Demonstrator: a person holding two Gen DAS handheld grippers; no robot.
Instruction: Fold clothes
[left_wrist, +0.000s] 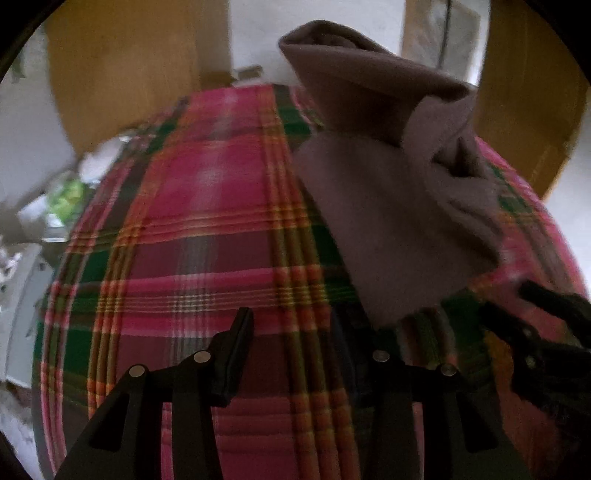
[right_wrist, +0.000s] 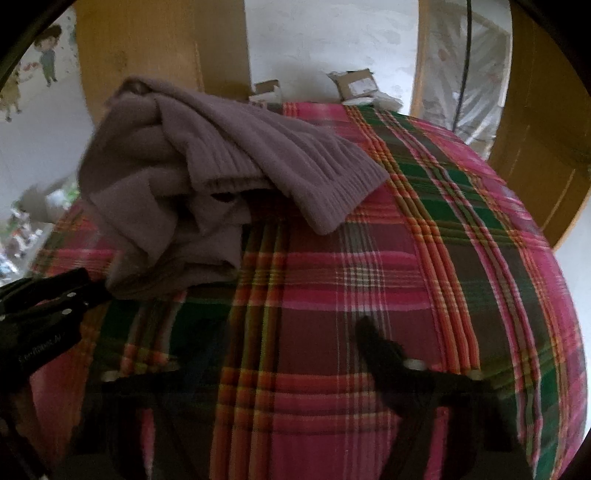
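A mauve knitted sweater (right_wrist: 207, 166) lies crumpled on a pink, green and orange plaid bedcover (right_wrist: 424, 258), with one ribbed sleeve draped toward the right. In the left wrist view the sweater (left_wrist: 391, 206) fills the upper right. My left gripper (left_wrist: 295, 317) is open over bare plaid, its right finger just beside the sweater's near edge. It also shows at the left edge as the left gripper (right_wrist: 88, 284), tips close to the sweater's lower corner. My right gripper (right_wrist: 288, 328) is open above the plaid, nothing between its fingers, to the right of the sweater; it appears as the right gripper (left_wrist: 517, 299).
Wooden panels (left_wrist: 122, 62) and a white wall stand behind the bed. Small cardboard boxes (right_wrist: 354, 83) sit past the far edge. Clutter (left_wrist: 62, 199) lies on the floor at the left. A plastic-wrapped frame (right_wrist: 469, 74) leans at the back right.
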